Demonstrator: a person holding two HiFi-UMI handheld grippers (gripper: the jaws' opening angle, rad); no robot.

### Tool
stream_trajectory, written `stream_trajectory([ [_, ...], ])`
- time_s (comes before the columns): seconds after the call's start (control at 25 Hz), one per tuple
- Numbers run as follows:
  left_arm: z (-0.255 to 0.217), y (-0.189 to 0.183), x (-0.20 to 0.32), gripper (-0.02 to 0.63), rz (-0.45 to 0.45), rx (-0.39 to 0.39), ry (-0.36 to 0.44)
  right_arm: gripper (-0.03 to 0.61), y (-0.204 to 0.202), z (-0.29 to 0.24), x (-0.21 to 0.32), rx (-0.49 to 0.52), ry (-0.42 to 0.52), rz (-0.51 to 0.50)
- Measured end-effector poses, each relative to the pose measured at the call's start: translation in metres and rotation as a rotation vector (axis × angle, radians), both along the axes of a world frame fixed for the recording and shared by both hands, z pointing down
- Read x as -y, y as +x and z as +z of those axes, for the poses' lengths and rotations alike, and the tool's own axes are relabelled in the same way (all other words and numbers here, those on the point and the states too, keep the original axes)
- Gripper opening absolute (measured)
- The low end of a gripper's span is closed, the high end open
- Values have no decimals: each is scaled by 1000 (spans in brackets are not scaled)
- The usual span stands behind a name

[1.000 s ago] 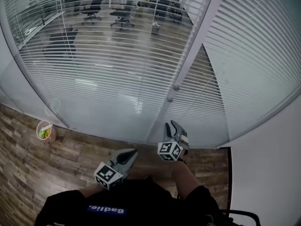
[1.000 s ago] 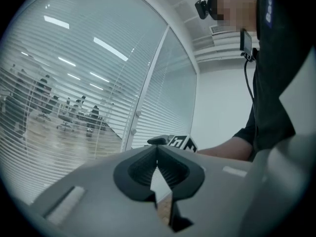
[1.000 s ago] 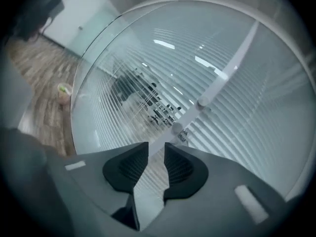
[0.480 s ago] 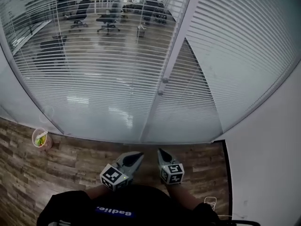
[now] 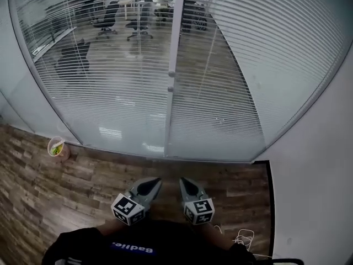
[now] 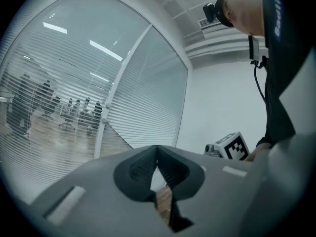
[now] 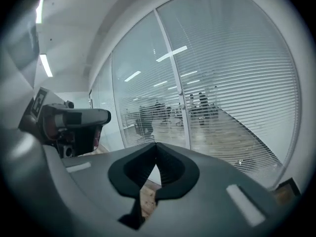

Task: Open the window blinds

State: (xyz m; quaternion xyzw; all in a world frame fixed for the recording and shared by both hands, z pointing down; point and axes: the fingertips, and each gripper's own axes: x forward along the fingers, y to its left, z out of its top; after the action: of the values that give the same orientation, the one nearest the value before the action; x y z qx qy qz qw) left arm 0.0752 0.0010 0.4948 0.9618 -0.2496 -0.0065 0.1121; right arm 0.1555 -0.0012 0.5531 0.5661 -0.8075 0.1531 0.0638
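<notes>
Both of your grippers sit low in the head view, side by side just above the wooden floor (image 5: 49, 197) and pointing toward the glass wall. Your left gripper (image 5: 155, 181) has its fingers closed tip to tip with nothing between them; its own view shows only floor and blinds through the gap below the tips. Your right gripper (image 5: 182, 181) is the same: fingers pressed together and empty.

The window blinds (image 5: 110, 93) hang on the far side of the floor, well apart from both grippers, and span the whole glass front. A vertical frame post (image 5: 171, 76) divides them. Left of the post, office chairs (image 5: 106, 16) in the room beyond show between the slats. The panel at the far right (image 5: 292, 43) looks paler and harder to see through.

A small cup (image 5: 57, 147) stands on the floor at the left, near the foot of the glass. A white wall (image 5: 317, 197) closes the right side.
</notes>
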Motion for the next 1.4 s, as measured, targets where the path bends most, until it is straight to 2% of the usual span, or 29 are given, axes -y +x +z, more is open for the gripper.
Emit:
stream_trajectory([
  [0.16,-10,3,-25,0,8,12,12,2,-13,-18,-31,41,40,-63],
  [0.28,-13,7,-35,0,29,3,19,2,-22,-29,-46,21,79,-108],
  [0.44,-20,5,-49,0,86,-5,38,2,-30,-48,-56,-11,133,-94],
  [0.6,-25,-9,-62,0,116,-14,55,2,-51,-62,-66,-10,167,-106],
  [0.8,-29,-33,-56,0,97,-21,63,2,-76,-81,-65,-16,219,-143],
  [1.08,-25,-50,-64,0,107,-10,73,1,-94,-70,-66,-39,208,-153],
  [1.4,-30,-68,-61,0,77,-29,71,2,-106,-71,-63,-77,198,-157],
])
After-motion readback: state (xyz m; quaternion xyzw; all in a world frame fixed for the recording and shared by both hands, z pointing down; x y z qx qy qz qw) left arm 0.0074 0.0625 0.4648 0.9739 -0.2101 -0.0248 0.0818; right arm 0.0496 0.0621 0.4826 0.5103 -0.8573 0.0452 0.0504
